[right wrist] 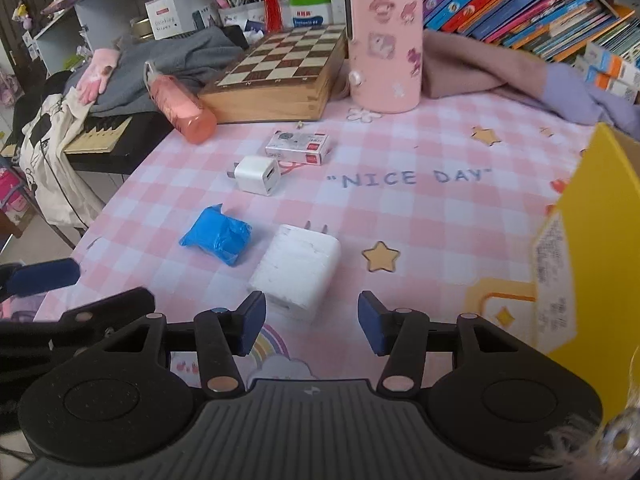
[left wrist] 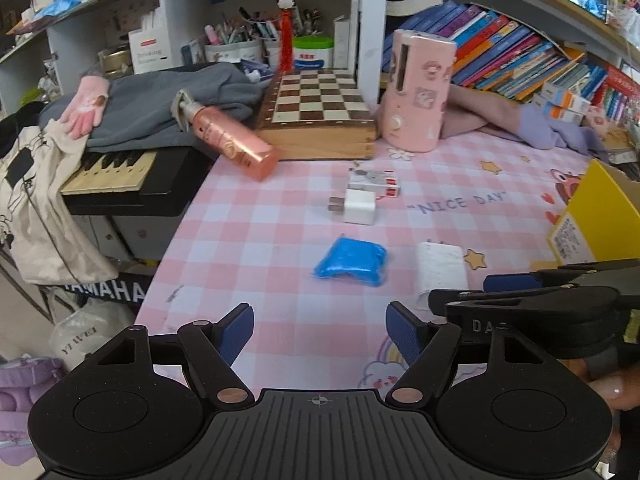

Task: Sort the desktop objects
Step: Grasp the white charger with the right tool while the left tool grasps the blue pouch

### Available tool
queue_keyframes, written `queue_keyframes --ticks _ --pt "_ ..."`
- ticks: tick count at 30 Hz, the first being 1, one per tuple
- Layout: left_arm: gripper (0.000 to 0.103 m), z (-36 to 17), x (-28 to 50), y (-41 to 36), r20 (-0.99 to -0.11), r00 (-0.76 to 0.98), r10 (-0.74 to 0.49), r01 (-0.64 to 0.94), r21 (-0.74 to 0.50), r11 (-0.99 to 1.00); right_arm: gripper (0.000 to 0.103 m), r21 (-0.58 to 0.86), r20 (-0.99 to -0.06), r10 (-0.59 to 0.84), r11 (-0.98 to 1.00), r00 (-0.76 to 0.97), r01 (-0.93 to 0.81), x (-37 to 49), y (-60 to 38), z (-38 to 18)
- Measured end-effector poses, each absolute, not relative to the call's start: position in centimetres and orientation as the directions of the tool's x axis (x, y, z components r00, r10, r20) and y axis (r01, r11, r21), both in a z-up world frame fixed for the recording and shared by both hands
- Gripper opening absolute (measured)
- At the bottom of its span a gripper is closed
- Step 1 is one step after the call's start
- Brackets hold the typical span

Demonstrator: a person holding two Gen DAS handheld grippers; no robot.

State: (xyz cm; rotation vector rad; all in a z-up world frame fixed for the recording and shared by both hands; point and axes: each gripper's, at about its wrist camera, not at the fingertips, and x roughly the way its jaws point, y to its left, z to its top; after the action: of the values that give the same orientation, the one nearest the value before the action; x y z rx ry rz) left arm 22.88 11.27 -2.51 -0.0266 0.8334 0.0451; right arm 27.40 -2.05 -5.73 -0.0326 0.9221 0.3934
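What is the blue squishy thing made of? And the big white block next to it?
The blue bundle looks like thin plastic film, shiny and crinkled, wrapped round something I cannot see. The big white charger looks like hard matte plastic with smooth rounded edges and a few scuffs; its two prongs look like metal.

A smooth printed cloth (right wrist: 420,216) is covering the desk. On it, a crinkled glossy blue wrapper (right wrist: 218,236) is lying beside a matt white plastic charger (right wrist: 298,266). Behind them, a varnished wooden chessboard (right wrist: 276,80) is gleaming.
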Motion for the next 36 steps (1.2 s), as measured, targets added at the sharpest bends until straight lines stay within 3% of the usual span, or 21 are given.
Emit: queue_keyframes --ticks 3,10,13,16,19,29,36 --pt "0.074 -2.6 23.1 11.7 -0.748 0.662 0.046 -0.072 -0.002 0.997 0.054 0.147 -0.786 0.329 0.922 0.524 -0.358 28.1 -1.3 -6.1" --pt "0.075 -2.9 24.0 12.0 -0.756 0.652 0.058 -0.072 0.014 0.997 0.073 0.137 -0.784 0.326 0.921 0.528 -0.365 29.7 0.0 -7.2" --pt "0.074 -3.1 24.6 11.7 -0.757 0.652 0.044 -0.056 0.01 0.998 0.067 0.068 -0.773 0.294 0.92 0.562 -0.386 30.0 0.4 -7.6" --pt "0.074 -3.5 25.4 11.1 -0.756 0.654 0.028 -0.036 0.006 0.999 0.046 0.035 -0.767 0.265 0.927 0.584 -0.374 29.9 -0.5 -7.5" --pt "0.074 -4.0 26.4 10.3 -0.754 0.657 0.01 -0.014 0.001 1.0 0.041 0.049 -0.761 0.263 0.935 0.593 -0.352 29.8 -2.1 -7.5" --pt "0.071 -6.0 30.3 10.1 -0.768 0.64 -0.023 0.026 -0.008 1.0 0.046 0.03 -0.778 0.214 0.952 0.59 -0.306 30.5 -3.1 -7.4" --pt "0.056 -7.1 30.5 9.6 -0.774 0.633 -0.02 0.052 0.017 0.998 0.05 0.012 -0.777 0.199 0.954 0.598 -0.301 31.2 -2.9 -7.5"
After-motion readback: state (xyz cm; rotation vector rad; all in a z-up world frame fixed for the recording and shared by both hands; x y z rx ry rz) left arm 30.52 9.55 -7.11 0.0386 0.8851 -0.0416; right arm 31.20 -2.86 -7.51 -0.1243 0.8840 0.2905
